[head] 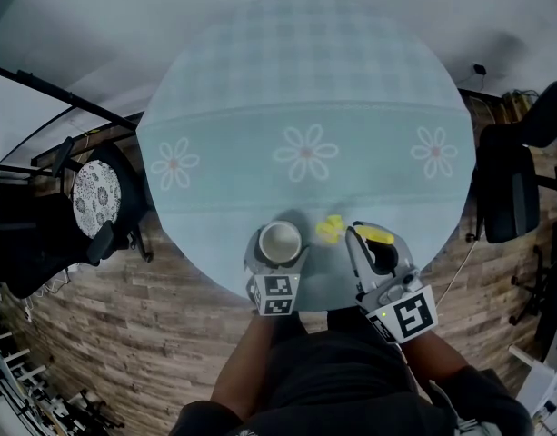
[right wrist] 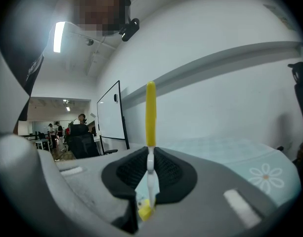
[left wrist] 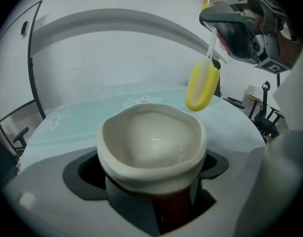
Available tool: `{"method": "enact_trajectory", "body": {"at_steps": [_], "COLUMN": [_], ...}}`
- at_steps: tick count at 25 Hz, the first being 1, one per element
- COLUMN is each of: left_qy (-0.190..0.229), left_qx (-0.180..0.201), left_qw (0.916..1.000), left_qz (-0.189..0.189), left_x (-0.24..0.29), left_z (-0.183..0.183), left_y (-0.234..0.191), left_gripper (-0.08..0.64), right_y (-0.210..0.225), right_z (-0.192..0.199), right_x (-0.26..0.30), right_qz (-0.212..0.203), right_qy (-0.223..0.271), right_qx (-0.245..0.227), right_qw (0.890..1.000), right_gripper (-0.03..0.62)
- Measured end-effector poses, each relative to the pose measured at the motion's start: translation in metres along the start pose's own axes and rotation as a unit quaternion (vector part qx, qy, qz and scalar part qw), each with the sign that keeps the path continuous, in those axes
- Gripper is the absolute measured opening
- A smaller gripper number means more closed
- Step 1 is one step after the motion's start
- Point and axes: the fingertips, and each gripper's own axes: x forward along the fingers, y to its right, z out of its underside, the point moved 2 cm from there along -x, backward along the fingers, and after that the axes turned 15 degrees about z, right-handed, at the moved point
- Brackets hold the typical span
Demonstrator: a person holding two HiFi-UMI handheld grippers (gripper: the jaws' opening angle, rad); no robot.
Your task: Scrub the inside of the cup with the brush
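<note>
A cream cup [head: 280,241] stands upright at the near edge of the round table [head: 305,89], its hollow inside [left wrist: 153,137] bare. My left gripper [head: 278,260] reaches in from below, its jaws set against the cup's darker lower body [left wrist: 163,209]. My right gripper [head: 365,236] is shut on the thin white stem [right wrist: 150,169] of a brush. The brush's yellow head [left wrist: 202,85] hangs in the air just right of the cup's rim, outside the cup. In the head view the head [head: 331,228] shows between cup and right gripper.
The table wears a pale blue cloth with white daisies [head: 305,153]. Office chairs stand on the wooden floor at the left [head: 96,198] and right [head: 507,189]. The person's arms [head: 260,361] come in from the bottom edge.
</note>
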Motion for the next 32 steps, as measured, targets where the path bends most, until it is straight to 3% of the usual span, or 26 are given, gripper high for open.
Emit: {"method": "enact_trajectory", "body": {"at_steps": [7, 16, 24, 32], "left_qy": [0.036, 0.126, 0.2, 0.243], "left_qx": [0.033, 0.086, 0.128, 0.172], "left_qw": [0.9988, 0.9883, 0.971, 0.9533], "left_qz": [0.007, -0.004, -0.029, -0.052], "left_x": [-0.014, -0.065, -0.125, -0.187], "left_z": [-0.02, -0.108, -0.18, -0.229], "left_y": [0.01, 0.016, 0.015, 0.026], "left_gripper": [0.535, 0.537, 0.537, 0.537], "right_y": [0.002, -0.007, -0.034, -0.077], "right_z": [-0.003, -0.058, -0.128, -0.213], "right_x": [-0.01, -0.029, -0.061, -0.122], "right_qz": [0.015, 0.028, 0.019, -0.008], "right_qy": [0.005, 0.069, 0.144, 0.243], "right_qx": [-0.007, -0.014, -0.047, -0.078], "right_qw": [1.0, 0.997, 0.988, 0.967], "right_gripper": [0.037, 0.037, 0.037, 0.037]}}
